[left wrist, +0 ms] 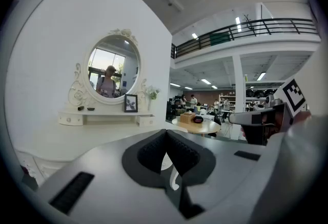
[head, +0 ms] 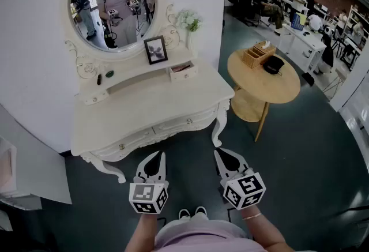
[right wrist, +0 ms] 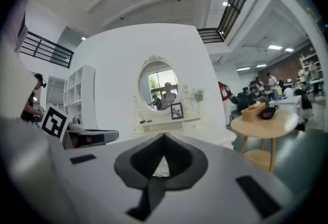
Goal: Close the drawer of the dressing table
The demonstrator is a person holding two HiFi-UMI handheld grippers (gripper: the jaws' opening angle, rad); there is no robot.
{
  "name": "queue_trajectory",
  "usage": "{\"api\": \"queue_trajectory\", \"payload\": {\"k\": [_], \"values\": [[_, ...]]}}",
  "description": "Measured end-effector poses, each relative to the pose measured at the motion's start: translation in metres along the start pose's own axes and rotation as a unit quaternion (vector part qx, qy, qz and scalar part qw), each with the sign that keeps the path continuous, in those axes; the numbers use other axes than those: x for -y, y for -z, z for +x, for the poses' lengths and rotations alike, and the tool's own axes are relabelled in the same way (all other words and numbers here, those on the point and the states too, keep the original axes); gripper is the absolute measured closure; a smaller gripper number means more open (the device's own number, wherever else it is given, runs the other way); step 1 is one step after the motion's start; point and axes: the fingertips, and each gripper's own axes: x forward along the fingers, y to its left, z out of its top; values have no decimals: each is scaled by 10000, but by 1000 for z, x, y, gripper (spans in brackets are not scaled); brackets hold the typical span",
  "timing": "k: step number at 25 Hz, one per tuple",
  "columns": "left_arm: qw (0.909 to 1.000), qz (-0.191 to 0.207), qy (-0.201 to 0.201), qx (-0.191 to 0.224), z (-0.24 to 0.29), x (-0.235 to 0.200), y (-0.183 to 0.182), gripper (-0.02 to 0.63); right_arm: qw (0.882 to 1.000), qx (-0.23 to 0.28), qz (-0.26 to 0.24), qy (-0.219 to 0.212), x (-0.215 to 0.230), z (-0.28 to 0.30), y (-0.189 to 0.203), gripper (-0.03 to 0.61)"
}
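Note:
The white dressing table (head: 144, 109) stands against the wall under an oval mirror (head: 112, 3). On its raised shelf, the small right drawer (head: 183, 71) is pulled out a little and shows things inside; it also appears as the drawer (left wrist: 145, 120) in the left gripper view. The small left drawer (head: 95, 97) and the two wide front drawers sit flush. My left gripper (head: 157, 157) and right gripper (head: 223, 153) hover side by side in front of the table's front edge, well short of the shelf. Both are shut and hold nothing. Left gripper (left wrist: 165, 131); right gripper (right wrist: 163, 136).
A photo frame (head: 155, 49) and a vase of flowers (head: 189, 21) stand on the shelf near the open drawer. A round wooden table (head: 282, 86) with a wooden box (head: 258, 55) is to the right. A white shelf unit (head: 8, 179) is at the left. People sit at desks far right.

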Motion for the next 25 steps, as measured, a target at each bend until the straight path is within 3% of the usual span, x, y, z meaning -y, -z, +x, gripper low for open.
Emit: {"api": "queue_trajectory", "payload": {"k": [11,22,25], "values": [[9998,35,-145,-125,-1,15,10,614,9999,8,111,110,21,-9,8,573],[9986,-36,-492,-193,5,-5,17,614,9995,-166,201,167,34,9,13,399],[9987,-86,-466,-213,17,-13,19,614,9993,-226,255,130,38,25,15,388]]}}
